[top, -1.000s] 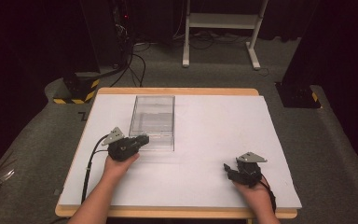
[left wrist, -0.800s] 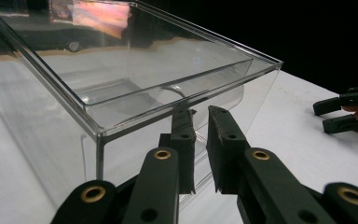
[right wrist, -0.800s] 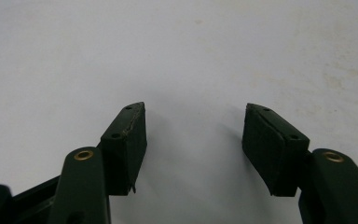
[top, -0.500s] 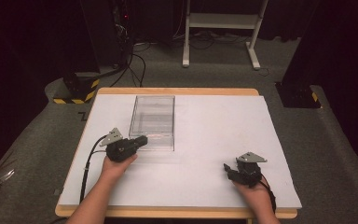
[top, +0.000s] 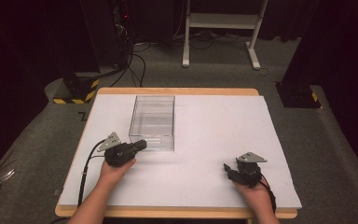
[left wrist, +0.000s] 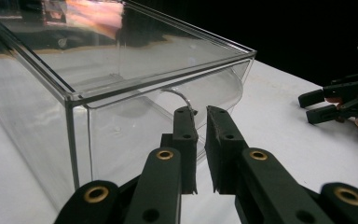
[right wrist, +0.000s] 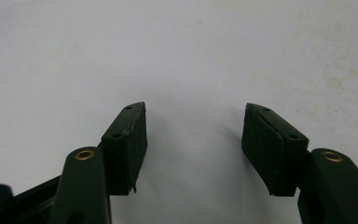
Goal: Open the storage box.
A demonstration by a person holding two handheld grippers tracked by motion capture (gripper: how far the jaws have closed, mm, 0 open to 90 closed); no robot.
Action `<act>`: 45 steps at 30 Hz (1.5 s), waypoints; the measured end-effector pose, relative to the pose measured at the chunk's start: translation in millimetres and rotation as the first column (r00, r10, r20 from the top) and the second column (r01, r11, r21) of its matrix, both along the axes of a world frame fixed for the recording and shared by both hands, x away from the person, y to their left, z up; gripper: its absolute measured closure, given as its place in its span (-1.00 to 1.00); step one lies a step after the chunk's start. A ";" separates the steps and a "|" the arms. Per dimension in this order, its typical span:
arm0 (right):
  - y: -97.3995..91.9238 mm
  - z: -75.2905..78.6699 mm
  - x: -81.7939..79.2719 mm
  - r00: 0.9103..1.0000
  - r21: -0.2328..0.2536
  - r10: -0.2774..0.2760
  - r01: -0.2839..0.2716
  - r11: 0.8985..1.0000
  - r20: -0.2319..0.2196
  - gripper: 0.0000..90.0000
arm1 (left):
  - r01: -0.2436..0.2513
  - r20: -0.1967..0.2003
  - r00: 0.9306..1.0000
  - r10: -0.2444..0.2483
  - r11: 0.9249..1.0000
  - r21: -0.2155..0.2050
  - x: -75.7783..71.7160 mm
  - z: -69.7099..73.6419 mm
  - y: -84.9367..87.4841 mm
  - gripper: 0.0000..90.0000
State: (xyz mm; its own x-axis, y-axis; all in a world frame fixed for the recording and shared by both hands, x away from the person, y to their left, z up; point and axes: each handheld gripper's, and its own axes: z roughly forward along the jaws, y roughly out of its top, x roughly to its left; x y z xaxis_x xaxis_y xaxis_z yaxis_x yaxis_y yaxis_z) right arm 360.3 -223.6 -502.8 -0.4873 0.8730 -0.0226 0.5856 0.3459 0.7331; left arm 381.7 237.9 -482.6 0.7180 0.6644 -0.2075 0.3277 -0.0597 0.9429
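Clear box (top: 152, 122): stands on the white surface (top: 214, 135), left of its middle; a curved clear handle (left wrist: 179, 95) on its near end wall
Left claw (left wrist: 197, 114): at that near end wall; jaws have just been closing, now clenched on the handle, a thin gap between them
Right claw (right wrist: 193, 121): released, jaws wide apart; low over the bare surface, well apart from the box

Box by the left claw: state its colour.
The box is clear and colourless, see-through on every side; the left gripper view shows it best.
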 end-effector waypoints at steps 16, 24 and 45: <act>0.0 0.0 -0.1 1.000 0.000 0.002 -0.002 1.000 0.000 -0.09 | 0.023 -0.003 1.000 -0.023 1.000 0.009 -20.9 1.2 1.0 0.86; 0.2 0.1 -0.4 1.000 0.000 0.003 -0.003 1.000 -0.001 -0.09 | 0.025 -0.003 1.000 -0.025 1.000 0.005 -29.9 0.4 1.0 0.86; 0.4 0.1 -0.5 1.000 0.000 0.006 -0.006 1.000 0.000 -0.08 | 0.051 -0.003 0.999 -0.051 0.999 0.009 -53.3 -0.2 1.0 0.87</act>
